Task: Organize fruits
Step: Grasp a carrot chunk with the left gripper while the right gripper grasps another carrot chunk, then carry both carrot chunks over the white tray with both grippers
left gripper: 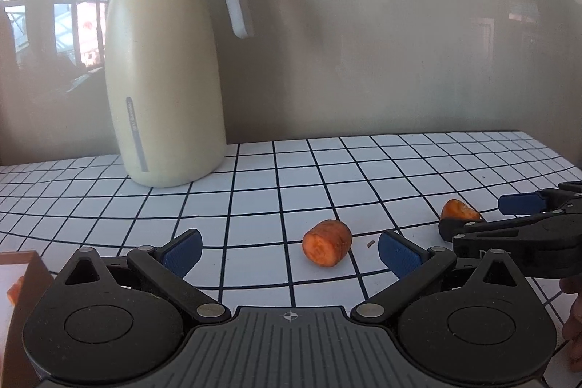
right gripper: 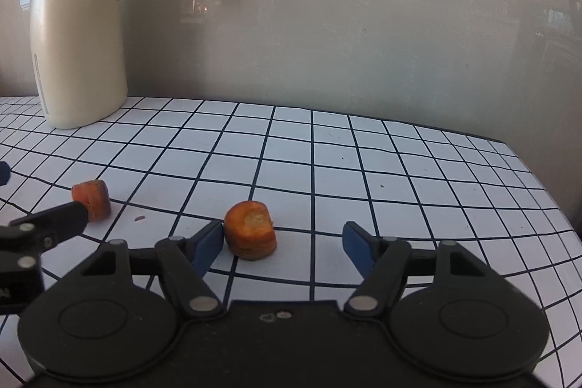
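Two open grippers (left gripper: pixel 289 251) (right gripper: pixel 283 244); two carrot chunks (left gripper: pixel 327 243) (right gripper: pixel 250 230); one jug (left gripper: pixel 165 60)

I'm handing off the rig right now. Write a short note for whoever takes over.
Left gripper: jaws open, empty, one carrot chunk lying between them on the grid table.
Right gripper: jaws open, empty, second chunk upright by its left jaw.
Box at far left already holds an orange piece.
Jug stands at the back.
Left: grasp both chunks, probably move them to the box.
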### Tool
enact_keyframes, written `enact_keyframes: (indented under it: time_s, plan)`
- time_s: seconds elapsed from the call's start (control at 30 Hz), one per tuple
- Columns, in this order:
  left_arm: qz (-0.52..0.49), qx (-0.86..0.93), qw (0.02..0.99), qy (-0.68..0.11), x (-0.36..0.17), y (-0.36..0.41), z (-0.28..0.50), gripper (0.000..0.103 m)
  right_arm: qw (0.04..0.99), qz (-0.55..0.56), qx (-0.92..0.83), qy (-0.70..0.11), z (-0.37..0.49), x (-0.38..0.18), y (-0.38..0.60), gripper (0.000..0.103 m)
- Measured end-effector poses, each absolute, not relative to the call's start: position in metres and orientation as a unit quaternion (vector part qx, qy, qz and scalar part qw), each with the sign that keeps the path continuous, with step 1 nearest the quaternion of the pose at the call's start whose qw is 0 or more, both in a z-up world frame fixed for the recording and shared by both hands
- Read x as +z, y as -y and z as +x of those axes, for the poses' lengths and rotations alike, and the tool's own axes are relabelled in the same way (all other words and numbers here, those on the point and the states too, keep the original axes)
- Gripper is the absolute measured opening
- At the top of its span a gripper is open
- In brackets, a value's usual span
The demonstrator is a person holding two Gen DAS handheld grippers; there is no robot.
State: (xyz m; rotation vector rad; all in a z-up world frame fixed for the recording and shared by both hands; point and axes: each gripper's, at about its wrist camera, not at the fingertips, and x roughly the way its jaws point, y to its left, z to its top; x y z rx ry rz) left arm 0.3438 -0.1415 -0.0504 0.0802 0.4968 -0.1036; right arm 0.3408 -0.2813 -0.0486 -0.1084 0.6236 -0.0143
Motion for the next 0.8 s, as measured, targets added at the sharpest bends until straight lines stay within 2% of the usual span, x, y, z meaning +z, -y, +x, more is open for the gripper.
enact_keyframes:
  time_s: [0.1,0.17,0.33,0.4,0.47,0.5,0.53,0.57,0.8]
  plan:
    - [0.047,-0.054,0.964,-0.255,-0.052,0.147,0.352,0.099,0.951,-0.051,-0.008,-0.306,0.342,-0.048,0.285,0.061]
    - [0.052,-0.055,0.96,-0.268,-0.053,0.15,0.357,0.085,0.951,-0.047,-0.002,-0.307,0.341,-0.047,0.286,0.056]
    - [0.047,-0.062,0.954,-0.289,-0.057,0.152,0.369,0.084,0.95,-0.045,0.011,-0.307,0.338,-0.045,0.288,0.045]
    - [0.052,-0.066,0.952,-0.293,-0.058,0.155,0.371,0.08,0.951,-0.042,0.014,-0.306,0.335,-0.043,0.292,0.04]
    - [0.061,-0.067,0.95,-0.299,-0.059,0.159,0.373,0.06,0.951,-0.039,0.019,-0.306,0.335,-0.043,0.295,0.038]
    - [0.062,-0.073,0.95,-0.297,-0.059,0.16,0.373,0.055,0.951,-0.034,0.025,-0.307,0.334,-0.043,0.296,0.021]
    - [0.066,-0.08,0.95,-0.295,-0.059,0.162,0.372,0.042,0.951,-0.03,0.026,-0.308,0.333,-0.043,0.296,0.022]
    - [0.074,-0.085,0.95,-0.292,-0.059,0.164,0.371,0.034,0.951,-0.03,0.026,-0.308,0.331,-0.042,0.296,0.022]
    - [0.092,-0.079,0.962,-0.243,-0.05,0.17,0.351,0.035,0.951,-0.039,0.029,-0.304,0.314,-0.038,0.295,0.022]
